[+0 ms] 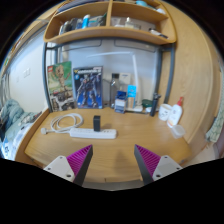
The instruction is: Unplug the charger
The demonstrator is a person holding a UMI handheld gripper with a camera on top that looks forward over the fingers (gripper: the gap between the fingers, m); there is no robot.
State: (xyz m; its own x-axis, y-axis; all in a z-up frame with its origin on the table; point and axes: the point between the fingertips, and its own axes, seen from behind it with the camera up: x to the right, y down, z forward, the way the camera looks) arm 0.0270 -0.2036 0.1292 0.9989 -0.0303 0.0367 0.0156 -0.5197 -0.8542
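Gripper view shows the gripper (113,160) released, its purple pads (77,160) spread wide above the wooden bench (130,140). Well beyond the fingers, a white power strip (93,132) lies on the bench with a dark charger (97,122) standing plugged into it, a white cable (62,123) coiled beside.

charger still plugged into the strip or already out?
Plugged in. The black charger stands upright on the white power strip on the desk. The gripper is open, short of it, holding nothing.
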